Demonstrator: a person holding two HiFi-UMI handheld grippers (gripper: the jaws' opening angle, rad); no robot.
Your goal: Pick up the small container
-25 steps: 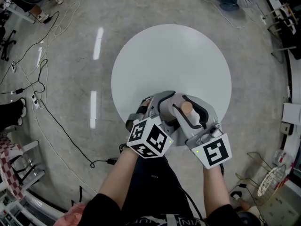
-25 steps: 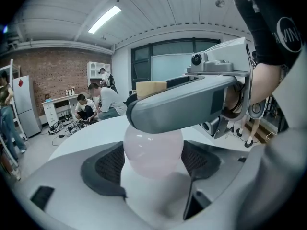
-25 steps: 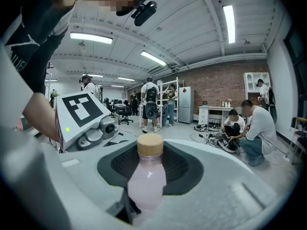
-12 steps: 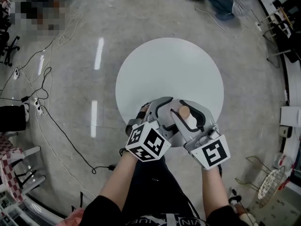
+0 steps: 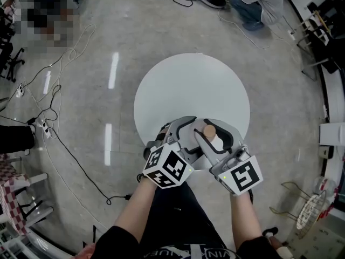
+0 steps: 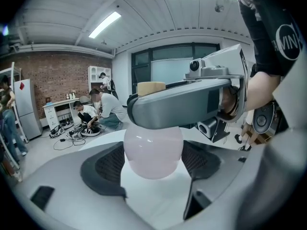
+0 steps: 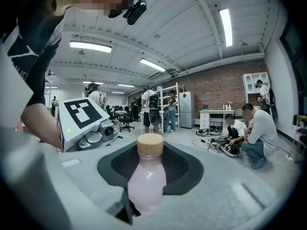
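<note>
The small container (image 5: pixel 209 129) is a pale pink bottle with a round wooden cap, held above the near edge of the round white table (image 5: pixel 191 82). My left gripper (image 5: pixel 188 129) is shut on its rounded lower body (image 6: pixel 153 152), with a dark pad pressing each side. My right gripper (image 5: pixel 216 136) comes from the other side and is shut on the same bottle (image 7: pixel 146 178), just under the cap. In the left gripper view one grey jaw of the right gripper (image 6: pixel 182 102) crosses the bottle and hides its neck.
Cables (image 5: pixel 59 128) trail over the grey floor to the left of the table. A person (image 5: pixel 259 1) crouches by more cables beyond the table. A wire basket (image 5: pixel 310 209) stands at the lower right, and chairs line the left edge.
Both grippers have risen together with the bottle clamped between them. In the head view the table has grown smaller and drawn away below.
</note>
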